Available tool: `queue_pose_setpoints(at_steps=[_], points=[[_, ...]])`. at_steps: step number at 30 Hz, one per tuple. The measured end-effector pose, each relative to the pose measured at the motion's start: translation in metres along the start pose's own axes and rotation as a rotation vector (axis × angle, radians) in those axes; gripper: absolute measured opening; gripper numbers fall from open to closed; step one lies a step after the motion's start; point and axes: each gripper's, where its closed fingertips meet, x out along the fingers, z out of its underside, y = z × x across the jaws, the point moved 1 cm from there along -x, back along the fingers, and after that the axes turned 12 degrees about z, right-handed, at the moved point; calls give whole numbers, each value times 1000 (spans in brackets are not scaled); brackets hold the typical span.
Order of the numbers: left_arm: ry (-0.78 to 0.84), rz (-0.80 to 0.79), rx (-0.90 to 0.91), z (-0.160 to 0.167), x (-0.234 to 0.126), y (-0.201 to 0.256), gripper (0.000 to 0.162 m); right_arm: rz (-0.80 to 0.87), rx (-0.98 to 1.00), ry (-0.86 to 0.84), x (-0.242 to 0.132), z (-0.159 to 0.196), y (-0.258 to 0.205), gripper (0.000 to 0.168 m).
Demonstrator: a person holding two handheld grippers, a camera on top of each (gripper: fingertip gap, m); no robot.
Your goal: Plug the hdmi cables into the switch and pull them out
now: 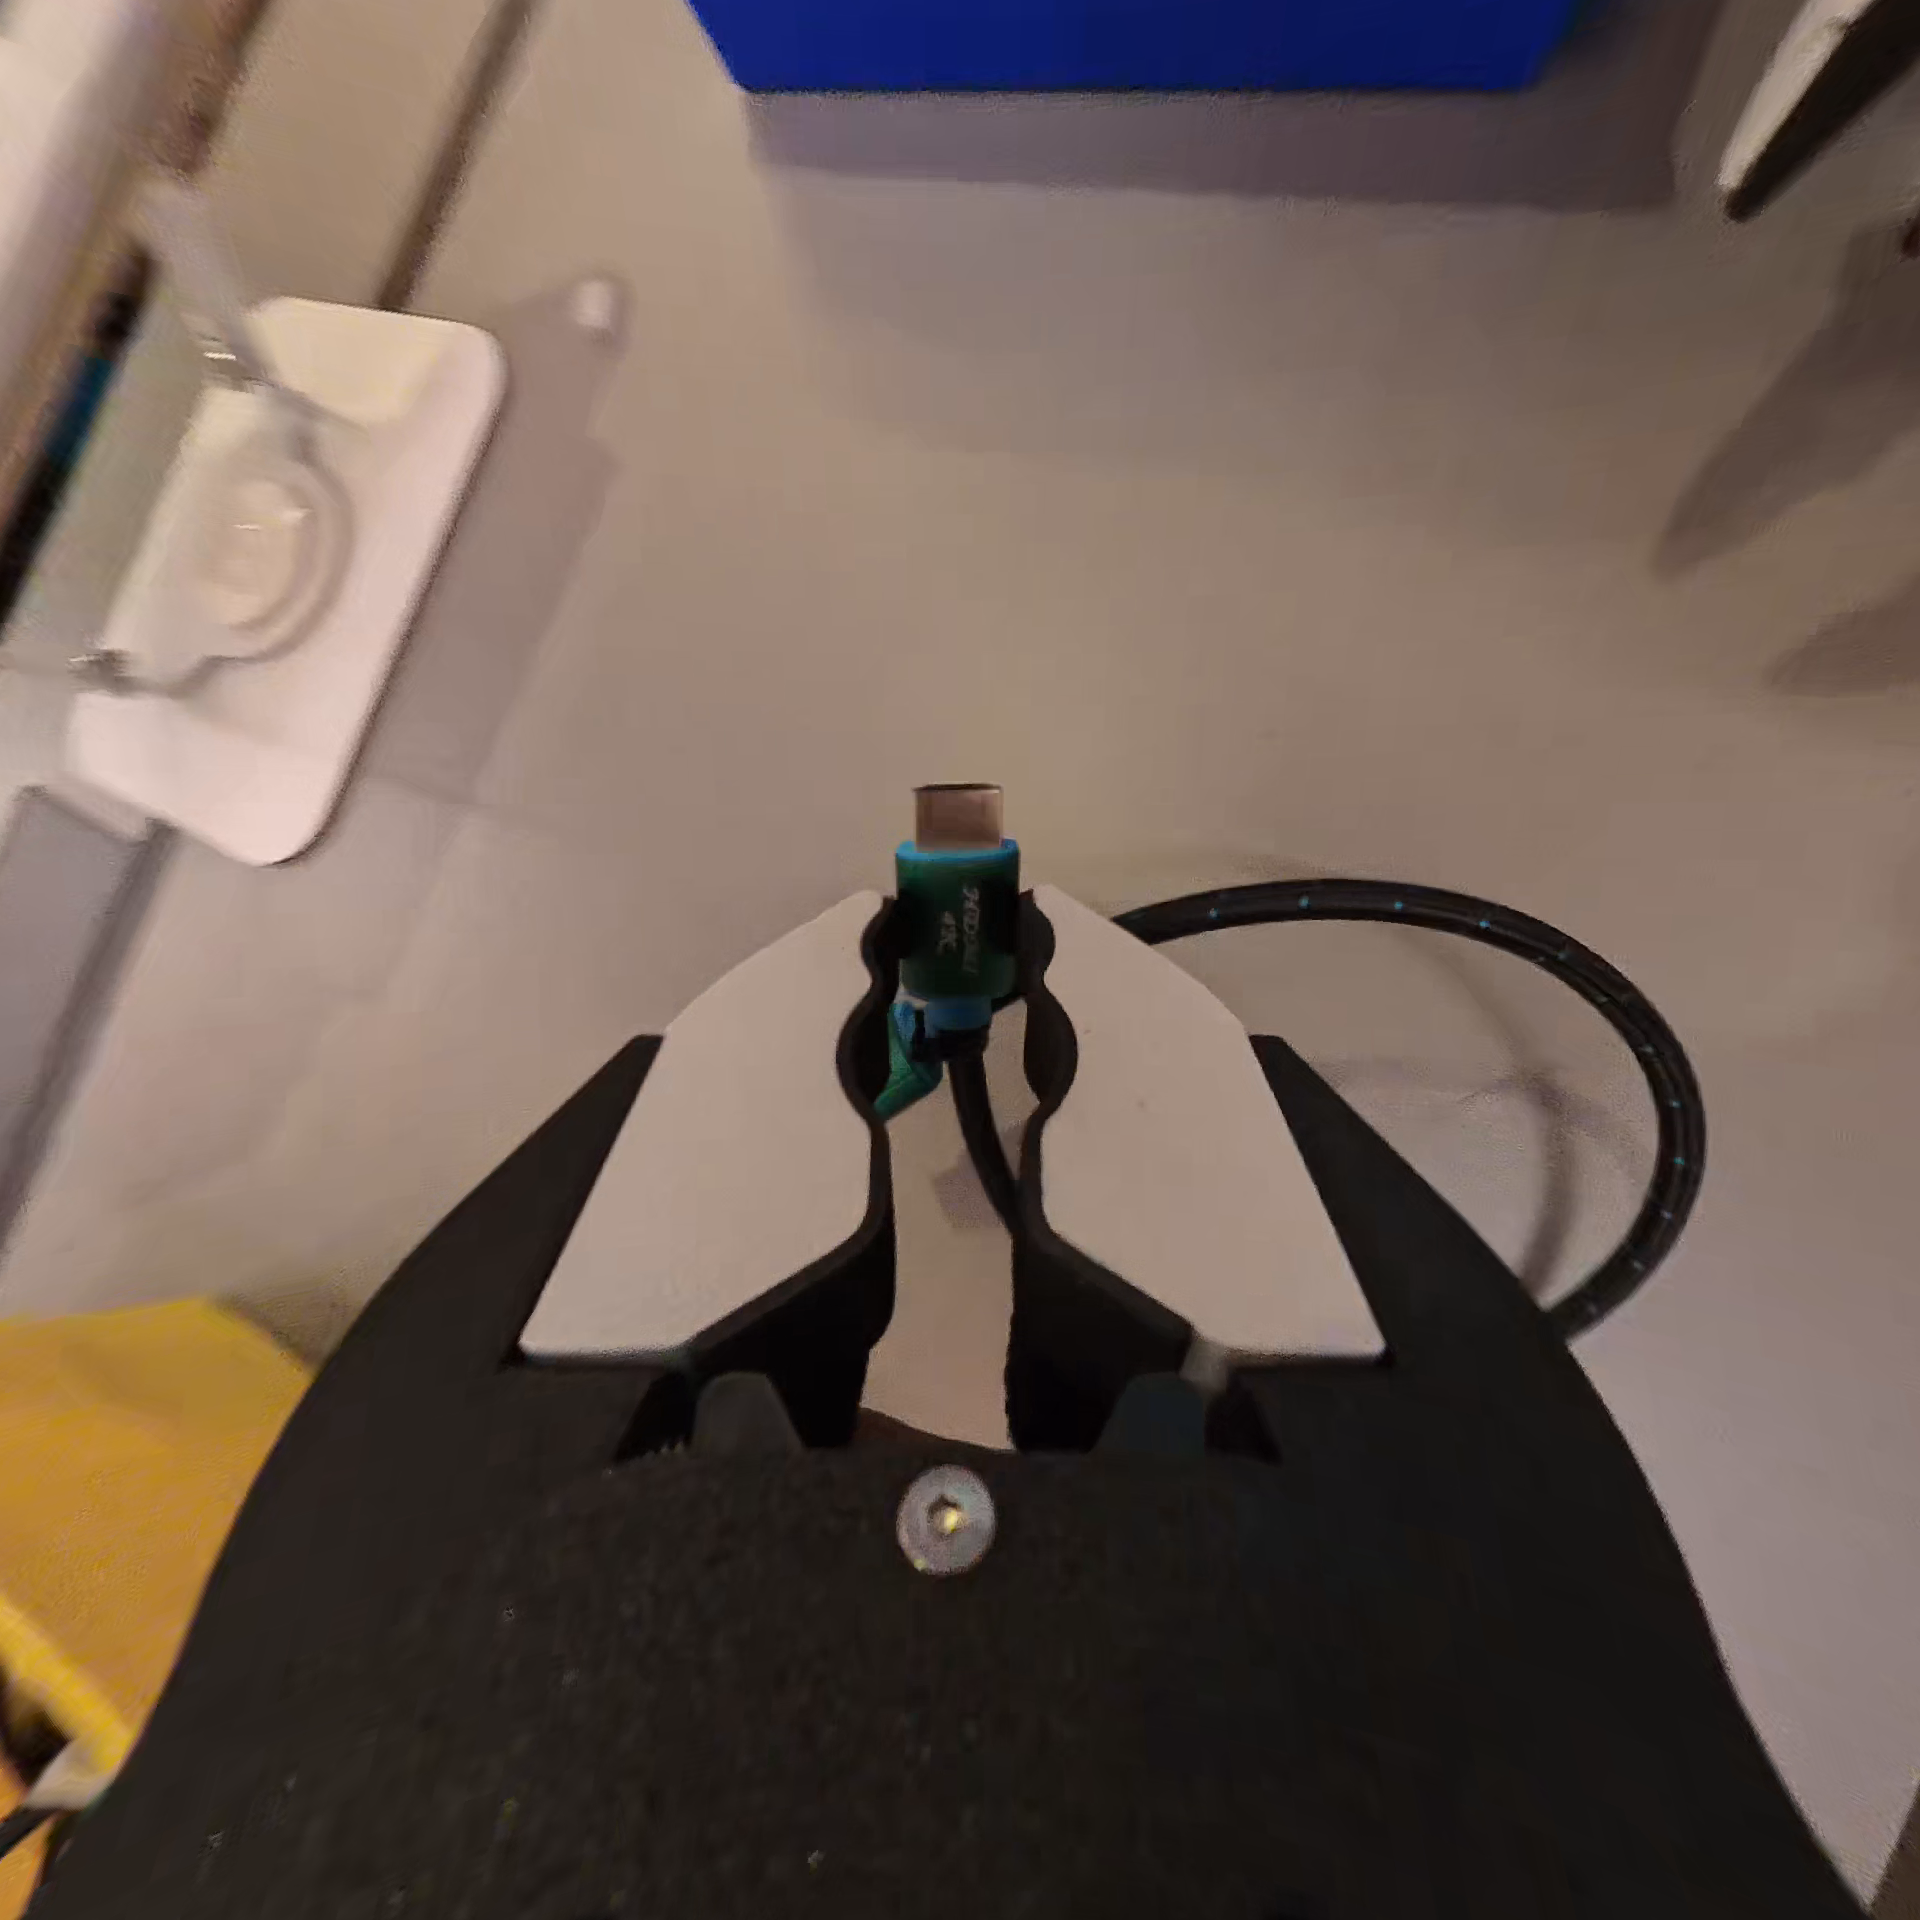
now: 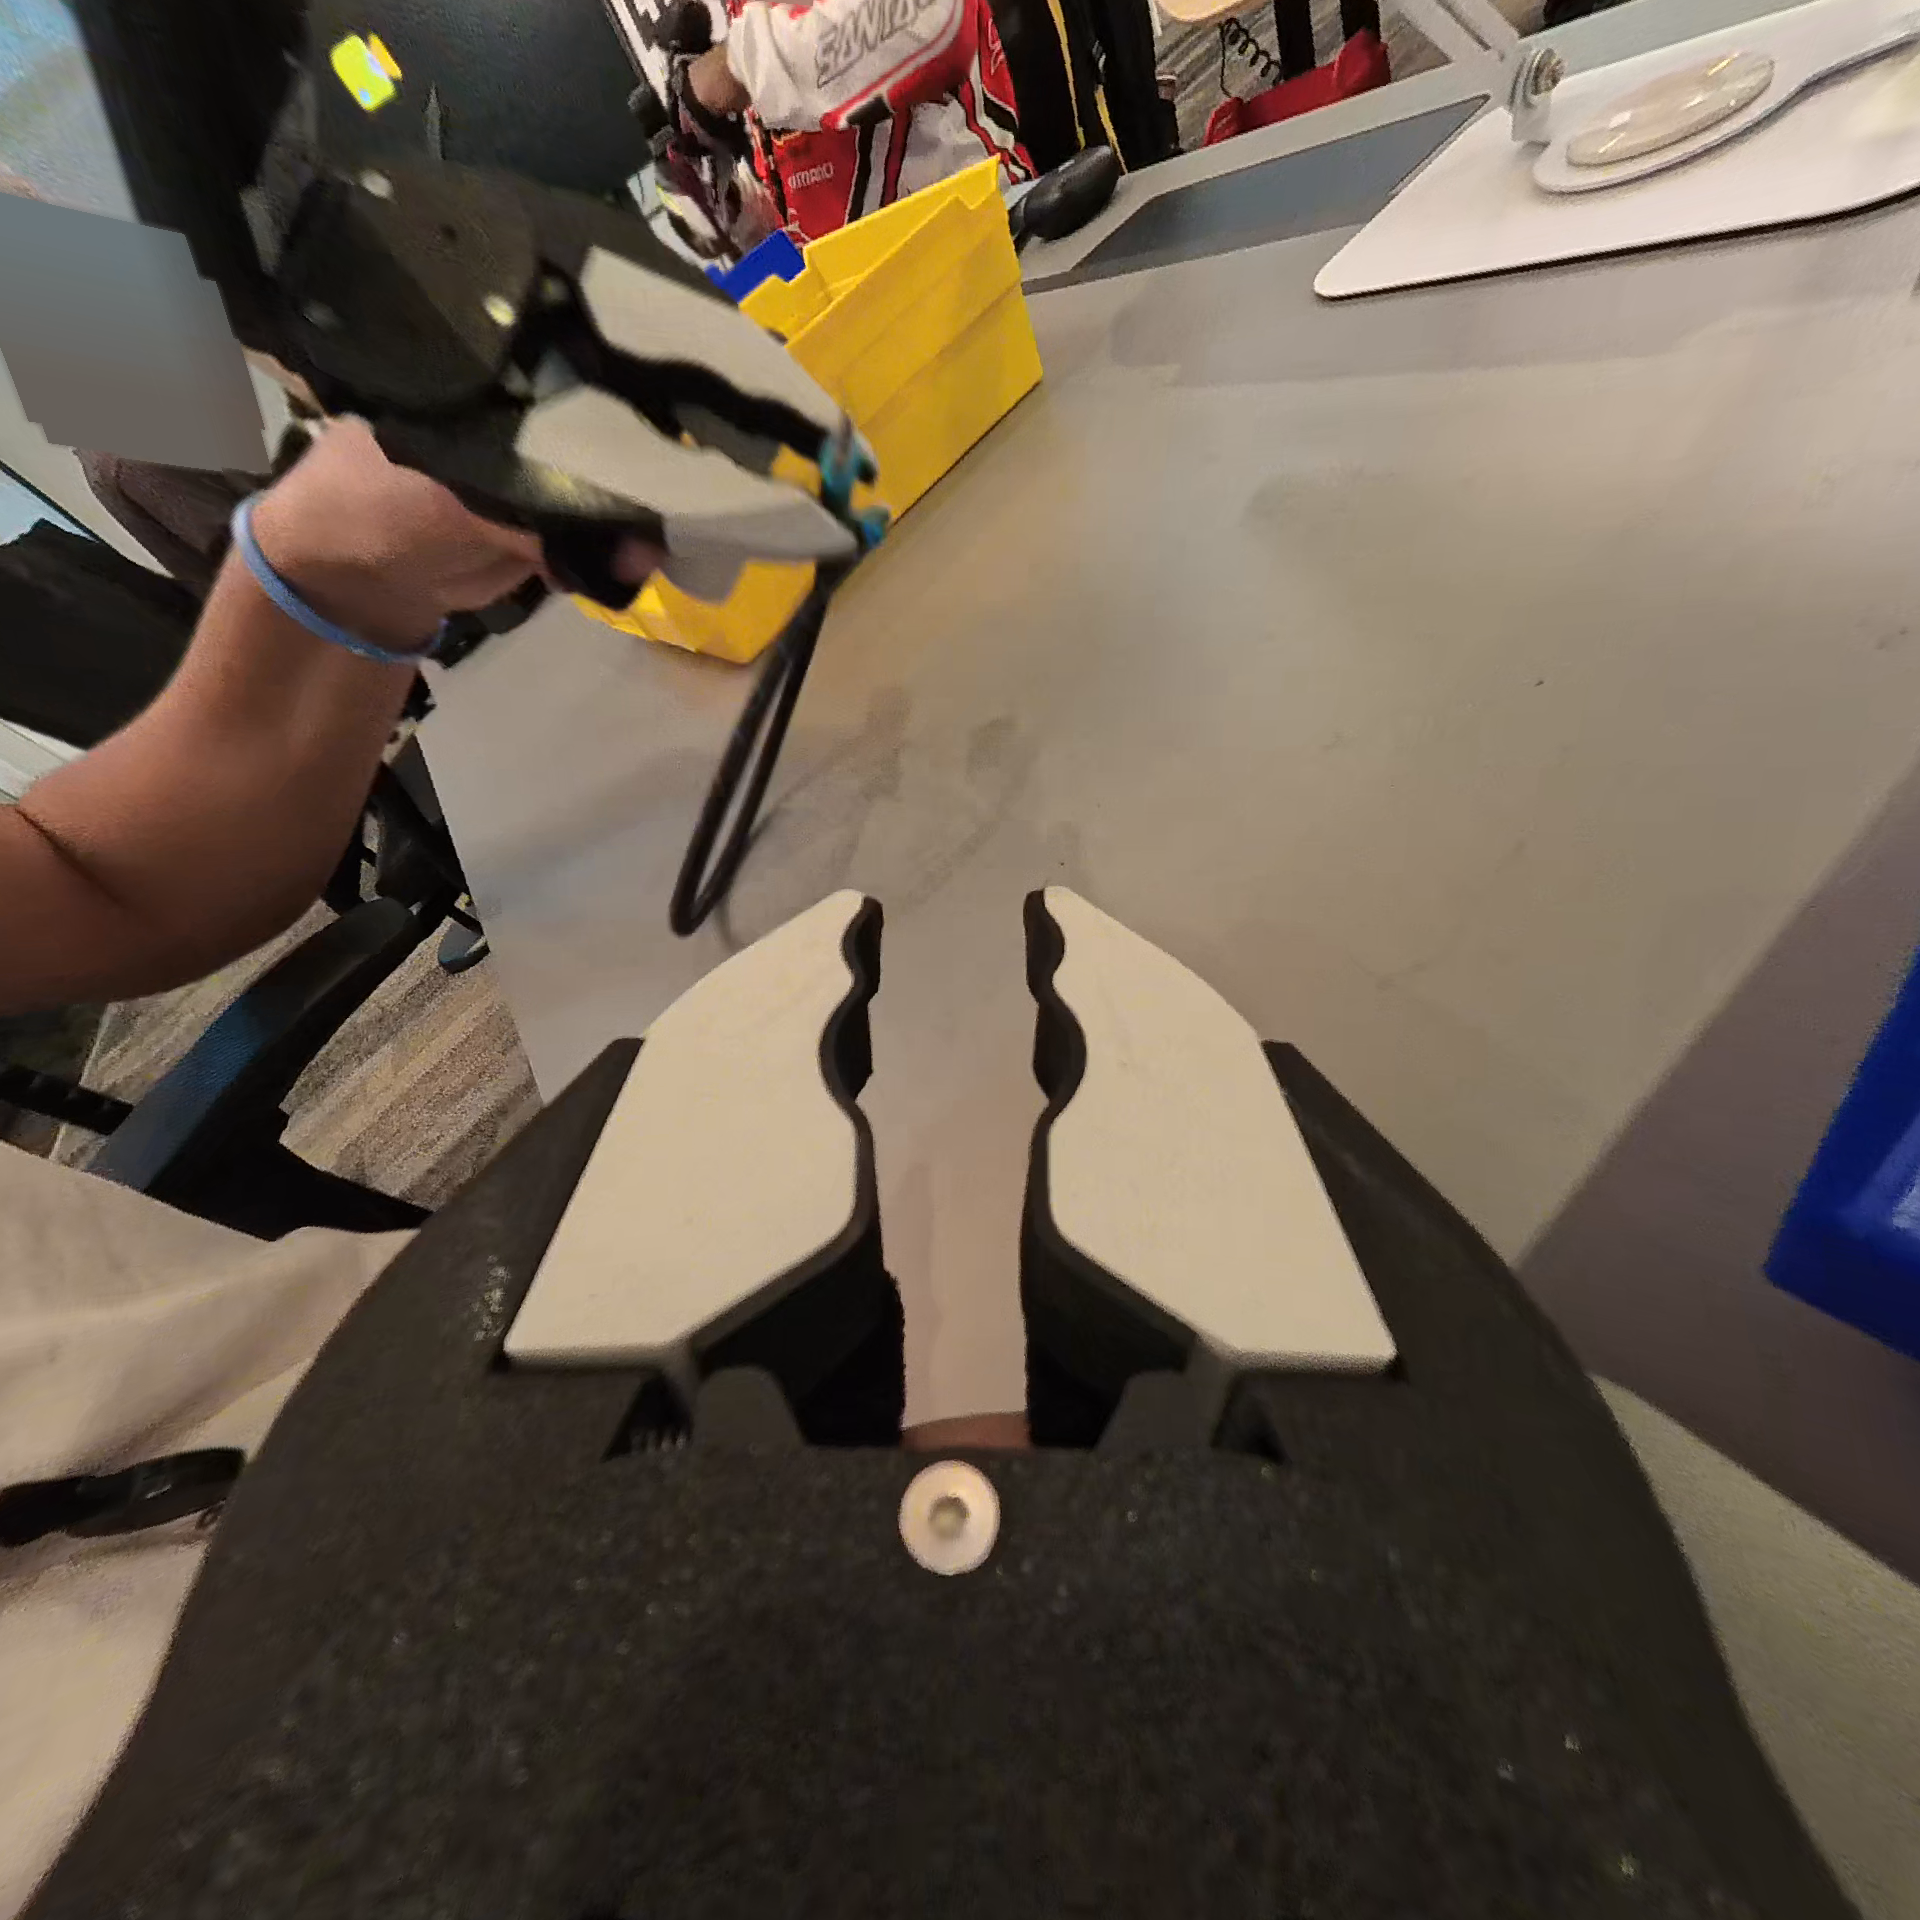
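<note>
Yellow bin [image 2: 914, 343] sits just behind left tool [image 2: 847, 488] gripping HDMI plug [image 1: 956, 935].

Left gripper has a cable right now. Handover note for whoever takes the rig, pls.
Left gripper: shut on the HDMI plug, metal tip pointing forward, held above the grey table.
Cable: loops down to the table at the right.
Right gripper: open, empty, over the table.
Switch: not in either view, so nothing shows as plugged in.
Left: find the switch, insert, pull out.
</note>
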Motion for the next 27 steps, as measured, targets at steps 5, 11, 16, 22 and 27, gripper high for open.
queue_pose_setpoints(at_steps=[5,11,16,22,27], points=[[30,121,4,-1,36,40,21,17,-57,2,0,1,-2,26],[32,45,-151,33,14,48,35,0,-86,-21,3,7,-10,26],[18,60,-258,66,21,72,35,15,-153,-60,9,15,-13,26],[5,24,-222,62,40,66,7,8,-203,-94,13,23,-18,26],[102,-38,-141,42,21,58,6,-14,-242,-83,20,19,-24,26]])
